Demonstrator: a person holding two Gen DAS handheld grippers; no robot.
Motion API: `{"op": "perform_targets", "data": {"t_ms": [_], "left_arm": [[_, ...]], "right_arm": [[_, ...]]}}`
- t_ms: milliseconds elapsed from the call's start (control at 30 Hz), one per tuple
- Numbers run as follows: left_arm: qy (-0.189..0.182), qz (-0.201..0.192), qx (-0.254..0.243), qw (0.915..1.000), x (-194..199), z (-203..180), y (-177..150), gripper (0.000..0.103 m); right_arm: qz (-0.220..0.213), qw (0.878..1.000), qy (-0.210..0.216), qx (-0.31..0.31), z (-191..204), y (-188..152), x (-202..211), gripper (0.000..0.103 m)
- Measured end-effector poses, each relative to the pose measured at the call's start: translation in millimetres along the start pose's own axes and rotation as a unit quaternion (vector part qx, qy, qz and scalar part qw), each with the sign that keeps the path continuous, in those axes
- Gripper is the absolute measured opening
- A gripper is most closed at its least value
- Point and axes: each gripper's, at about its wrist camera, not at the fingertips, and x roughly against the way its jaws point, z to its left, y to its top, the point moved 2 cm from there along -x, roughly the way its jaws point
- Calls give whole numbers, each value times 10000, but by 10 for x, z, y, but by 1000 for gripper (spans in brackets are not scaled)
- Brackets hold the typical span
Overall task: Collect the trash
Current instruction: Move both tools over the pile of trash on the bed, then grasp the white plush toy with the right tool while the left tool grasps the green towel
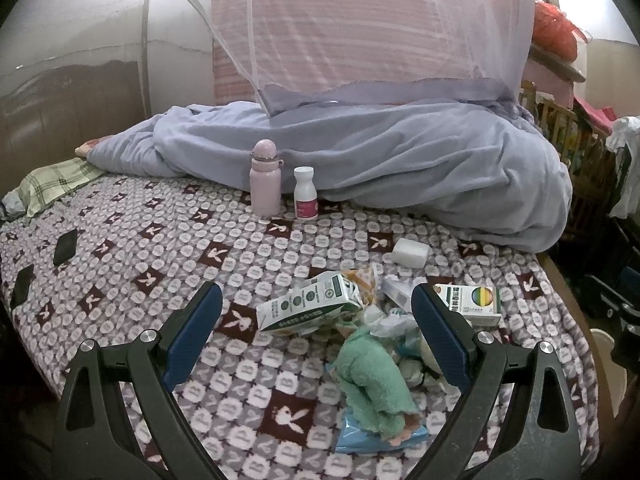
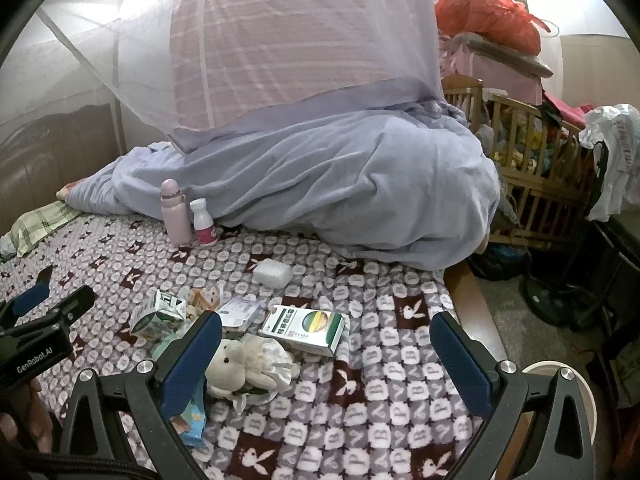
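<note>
Litter pile on the bed [image 1: 120,248], near its right edge. Left gripper [image 1: 316,308] fingers wide apart, empty; flattened milk carton [image 1: 308,306] lies straight ahead between them, long axis crosswise, tilted up to the right. Right gripper [image 2: 326,336] also spread, empty; medicine box [image 2: 306,328] sits ahead between its fingers. Left looks nearer the carton, right nearer the box. Neither touching yet.

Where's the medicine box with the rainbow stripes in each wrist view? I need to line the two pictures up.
Left wrist: the striped medicine box sits right of centre, partly hidden behind the left gripper's right finger.
Right wrist: it lies near the centre, in full view, between the open fingers of the right gripper.
Shared landmark: the pink bottle standing upright against the blue blanket.
</note>
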Motion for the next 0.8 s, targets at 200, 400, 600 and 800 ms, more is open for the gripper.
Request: {"op": "perform_targets", "data": {"t_ms": [200,400,600,800], "left_arm": [[78,74,-27,9999,-52,33,-30,95],[126,123,-10,9998,-86,60,-54,95],[141,159,-6,9998,-105,133,-68,95],[181,329,-107,9992,-161,333,-163,95]], "right_arm": [[74,9999,30,75,53,-27,-37,103],[163,9998,67,73,72,-46,-82,103],[214,9997,63,121,86,-60,-111,103],[458,9987,212,105,85,-145,-226,103]]}}
